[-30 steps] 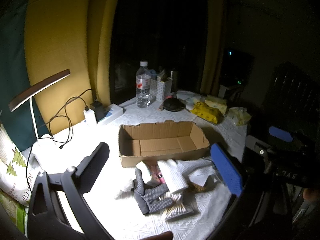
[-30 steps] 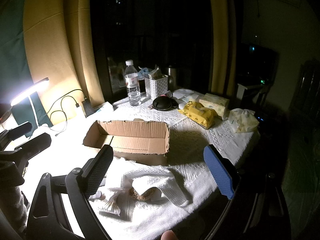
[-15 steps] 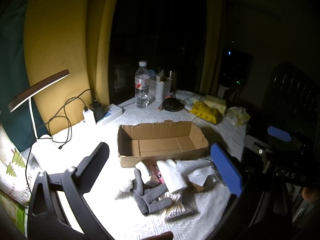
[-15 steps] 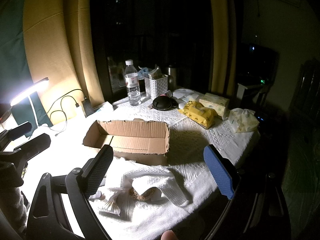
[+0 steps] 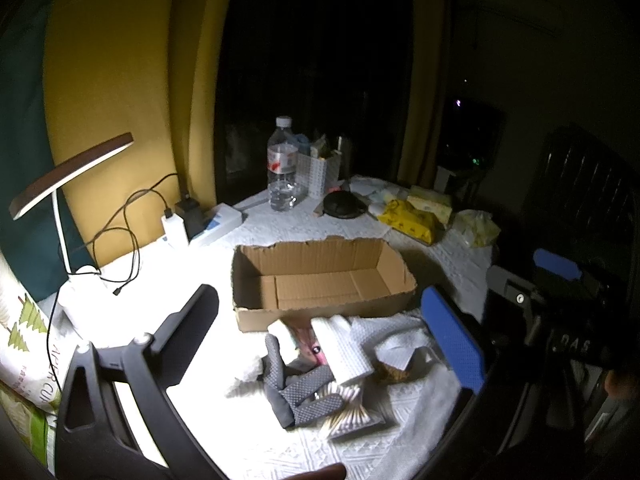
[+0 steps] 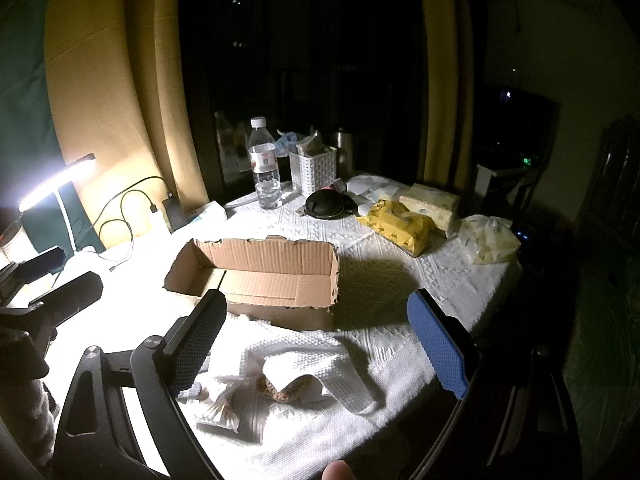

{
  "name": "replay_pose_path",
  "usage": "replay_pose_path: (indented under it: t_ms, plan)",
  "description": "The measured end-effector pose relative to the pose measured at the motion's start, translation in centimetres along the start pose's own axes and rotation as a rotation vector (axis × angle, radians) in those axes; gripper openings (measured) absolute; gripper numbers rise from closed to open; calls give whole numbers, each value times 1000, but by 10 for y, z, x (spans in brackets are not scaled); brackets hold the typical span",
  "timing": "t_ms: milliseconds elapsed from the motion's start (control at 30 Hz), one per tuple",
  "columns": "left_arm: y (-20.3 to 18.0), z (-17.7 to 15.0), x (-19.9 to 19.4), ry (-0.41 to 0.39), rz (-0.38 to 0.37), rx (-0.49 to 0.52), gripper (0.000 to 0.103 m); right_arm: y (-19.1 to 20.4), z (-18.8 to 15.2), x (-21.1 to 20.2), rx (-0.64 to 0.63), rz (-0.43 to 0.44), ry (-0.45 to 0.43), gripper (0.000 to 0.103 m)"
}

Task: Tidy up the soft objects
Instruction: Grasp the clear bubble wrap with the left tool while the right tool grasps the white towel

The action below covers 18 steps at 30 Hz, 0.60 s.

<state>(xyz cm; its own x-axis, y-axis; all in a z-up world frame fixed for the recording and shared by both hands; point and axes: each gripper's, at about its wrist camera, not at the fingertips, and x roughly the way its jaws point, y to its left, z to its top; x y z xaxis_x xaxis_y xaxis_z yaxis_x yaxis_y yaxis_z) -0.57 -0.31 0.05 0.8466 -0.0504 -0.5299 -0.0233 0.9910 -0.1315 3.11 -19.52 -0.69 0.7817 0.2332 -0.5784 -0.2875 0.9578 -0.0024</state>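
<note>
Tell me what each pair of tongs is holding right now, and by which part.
Nothing is held. The left tongs and the right tongs are both open and empty, above the pile of cloths in front of the cardboard box.

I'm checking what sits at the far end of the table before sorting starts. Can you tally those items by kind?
Water bottle: 1
White lattice basket: 1
Black round case: 1
Yellow tissue or wipe packs: 2
Clear bag of pale items: 1
Total: 6
</note>
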Motion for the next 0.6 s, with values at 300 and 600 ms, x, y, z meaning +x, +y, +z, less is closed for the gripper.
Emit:
replay_pose_path:
  t_ms: [300,600]
  plan:
    - [7,1,19,19,28,-2,102,-6,-7,14,9,5,11,94]
    - [35,-23,57,147,111,-10,102,-22,-21,38,26,5,55,94]
